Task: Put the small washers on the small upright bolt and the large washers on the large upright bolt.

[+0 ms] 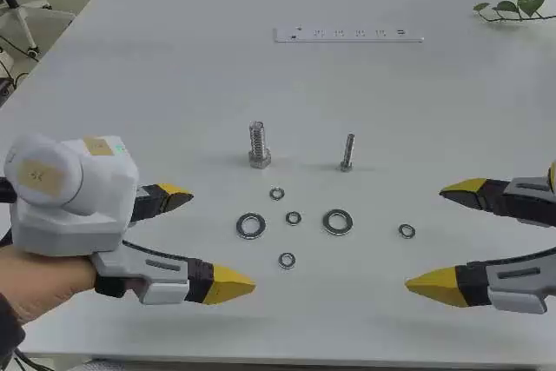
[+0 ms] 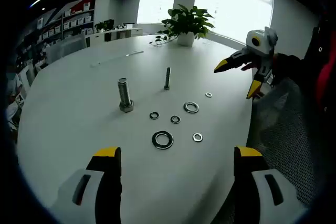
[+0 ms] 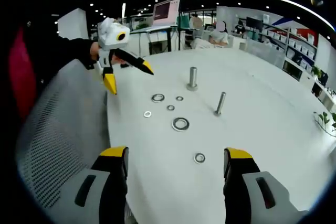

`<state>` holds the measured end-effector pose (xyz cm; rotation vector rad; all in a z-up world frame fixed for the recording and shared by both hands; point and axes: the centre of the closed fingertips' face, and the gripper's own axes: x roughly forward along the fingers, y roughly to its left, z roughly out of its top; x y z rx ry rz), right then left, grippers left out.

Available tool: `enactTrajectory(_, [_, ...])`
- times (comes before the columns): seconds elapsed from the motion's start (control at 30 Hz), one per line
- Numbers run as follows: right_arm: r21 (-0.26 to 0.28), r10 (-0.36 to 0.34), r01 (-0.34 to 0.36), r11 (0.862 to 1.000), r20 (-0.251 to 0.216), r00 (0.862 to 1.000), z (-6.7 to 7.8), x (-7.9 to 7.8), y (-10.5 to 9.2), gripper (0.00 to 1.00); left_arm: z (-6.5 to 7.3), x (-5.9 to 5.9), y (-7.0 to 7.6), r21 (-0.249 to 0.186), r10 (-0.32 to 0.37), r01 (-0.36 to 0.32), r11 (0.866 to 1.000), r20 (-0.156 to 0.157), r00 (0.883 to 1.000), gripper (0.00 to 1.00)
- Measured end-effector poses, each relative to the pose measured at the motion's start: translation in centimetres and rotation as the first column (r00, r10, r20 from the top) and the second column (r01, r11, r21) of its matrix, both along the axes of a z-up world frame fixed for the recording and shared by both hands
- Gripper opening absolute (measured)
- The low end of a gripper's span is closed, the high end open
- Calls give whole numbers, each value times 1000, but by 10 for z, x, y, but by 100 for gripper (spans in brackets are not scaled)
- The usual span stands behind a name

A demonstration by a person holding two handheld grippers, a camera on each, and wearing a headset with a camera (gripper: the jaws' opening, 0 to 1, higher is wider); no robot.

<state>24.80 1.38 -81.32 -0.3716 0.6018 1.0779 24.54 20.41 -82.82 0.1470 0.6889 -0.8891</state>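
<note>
A thick large bolt (image 1: 259,145) (image 2: 124,95) (image 3: 192,78) and a thin small bolt (image 1: 347,152) (image 2: 167,78) (image 3: 220,103) stand upright on the white table (image 1: 174,84). In front of them lie two large washers (image 1: 251,226) (image 1: 337,221) and several small washers (image 1: 294,218) (image 1: 407,231), all flat and loose. My left gripper (image 1: 208,239) (image 2: 177,153) is open to the left of the washers, holding nothing. To their right my right gripper (image 1: 437,236) (image 3: 176,153) is open too, with nothing between its jaws.
A white strip with markings (image 1: 347,35) lies far back on the table. A plant sprig (image 1: 517,2) reaches in at the back right corner, and a potted plant (image 2: 185,22) stands at the table's far end. A mesh chair (image 3: 58,145) is at the near edge.
</note>
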Motion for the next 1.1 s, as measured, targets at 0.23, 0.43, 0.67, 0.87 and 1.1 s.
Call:
enactTrajectory(0.23, [-2,2,-2,1000,0,1000,1,1,1,75,0,1,0,-1,0,0,1000,0,1000,89])
enactTrajectory(0.43, [-4,5,-5,1000,1,1000,2,2,2,75,0,1,0,-2,-5,5,1000,0,1000,88])
enactTrajectory(0.67, [-8,5,-5,1000,4,1000,3,1,1,75,-1,-1,-2,-2,-12,12,1000,0,1000,88])
enactTrajectory(0.87, [-9,3,-3,1000,5,1000,3,1,0,75,0,-2,-2,-3,-15,15,1000,0,1000,88])
enactTrajectory(1.1, [-10,1,-1,1000,4,1000,3,0,-1,74,0,-2,-2,-2,-14,14,1000,-1,1000,88])
